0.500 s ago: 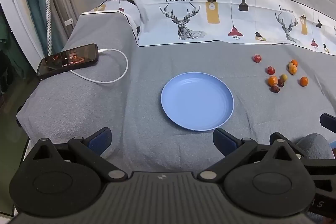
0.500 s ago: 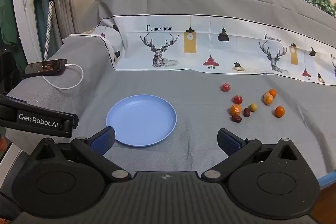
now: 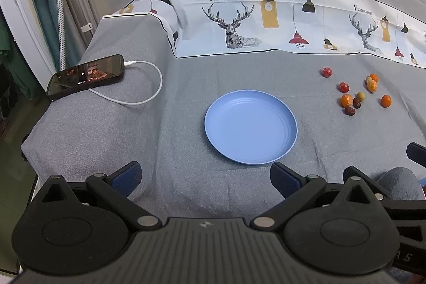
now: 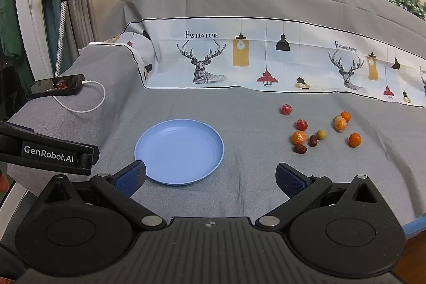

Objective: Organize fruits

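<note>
Left wrist view: the left tongs [image 3: 205, 177] hang spread wide with nothing between the blue pads, angled down at the grey cloth [image 3: 186, 124] covering the counter. Just past them sits the blue plate [image 3: 250, 127], bare. The fruits [image 3: 356, 95] lie loose on the cloth, well off to the plate's right: 9 small pieces in a scatter, red, orange, yellowish and dark brown. At far left a phone [image 3: 85, 77] rests with its white cable [image 3: 149, 87] looping toward the plate.

Right wrist view: the right tongs [image 4: 210, 177] are released too, fingers wide and holding nothing. The left finger's tip overlaps the plate [image 4: 179, 151] rim in this picture; contact I cannot tell. The fruits [image 4: 319, 129] sit ahead and to the right, apart from the plate. The left tool's black arm marked GenRobot.AI [image 4: 48, 153] pokes in at left.
</note>
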